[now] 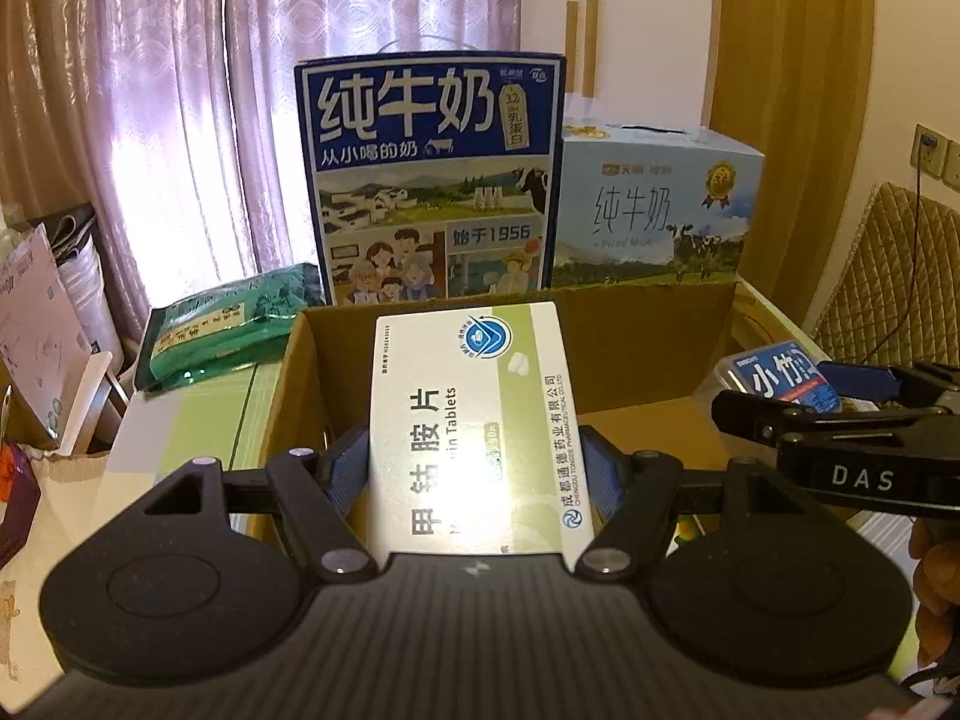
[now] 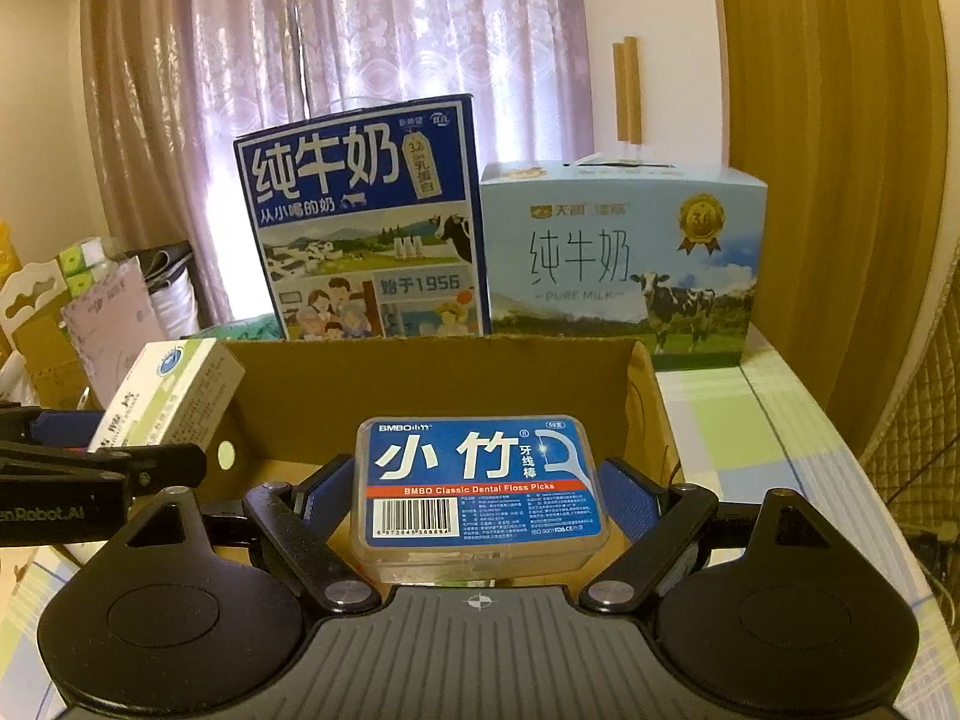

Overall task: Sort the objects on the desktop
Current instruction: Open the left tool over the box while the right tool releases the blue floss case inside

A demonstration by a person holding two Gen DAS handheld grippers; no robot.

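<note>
While both units hover over the open cardboard box (image 1: 654, 324), the left hand-held gripper (image 1: 474, 468) clamps a white-and-green tablet box (image 1: 474, 420) between its blue pads (image 1: 345, 471), label up, long axis pointing forward. Right hand-held gripper (image 2: 477, 492) is closed on a clear plastic dental floss pick case (image 2: 474, 480) with a blue label, held flat, also above the box interior. Box sits on a worktop (image 2: 780, 420) with a pale checked cover. Behind it: a tall blue milk carton (image 1: 432, 180) upright, a light-blue milk carton (image 1: 654, 204) beside it on the right. Green packet (image 1: 222, 324) lies left of the box.
</note>
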